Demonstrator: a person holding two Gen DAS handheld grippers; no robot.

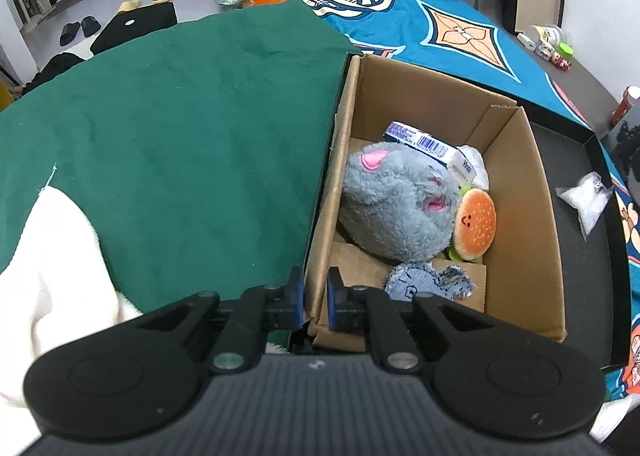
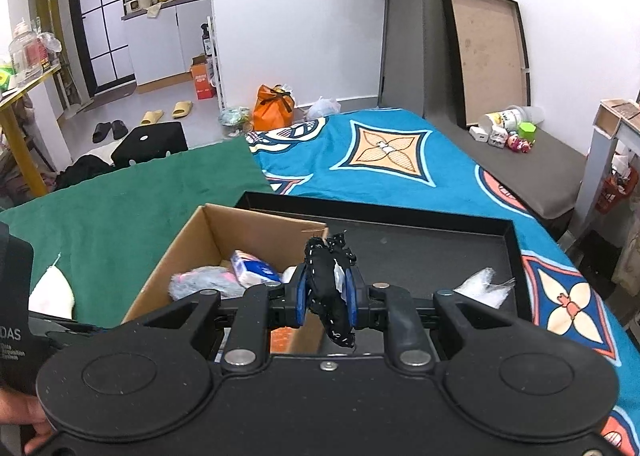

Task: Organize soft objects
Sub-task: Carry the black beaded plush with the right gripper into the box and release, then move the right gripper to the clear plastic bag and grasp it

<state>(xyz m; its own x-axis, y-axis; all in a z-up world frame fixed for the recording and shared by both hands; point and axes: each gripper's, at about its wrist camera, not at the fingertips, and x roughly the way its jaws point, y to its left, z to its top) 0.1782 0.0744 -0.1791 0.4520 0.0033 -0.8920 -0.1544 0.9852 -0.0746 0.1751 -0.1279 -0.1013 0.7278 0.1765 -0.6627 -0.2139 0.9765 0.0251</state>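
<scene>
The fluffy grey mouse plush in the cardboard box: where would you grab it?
From above, across the fluffy grey mouse plush's rounded back: the open-topped cardboard box walls it in, with a burger plush pressed on one side.

Cardboard box (image 1: 516, 159): open-topped, brown, standing in a black tray, just beside the green cloth.
Grey plush (image 1: 396, 203): round, fluffy, pink ear and mouth; lying in the box.
Burger plush (image 1: 474, 221): small, smiling face; touching the grey plush's right side.
Denim toy (image 1: 430, 280): frayed blue, flat on the box floor.
Black soft toy (image 2: 330, 288): white-stitched, pinched off the surface.
</scene>
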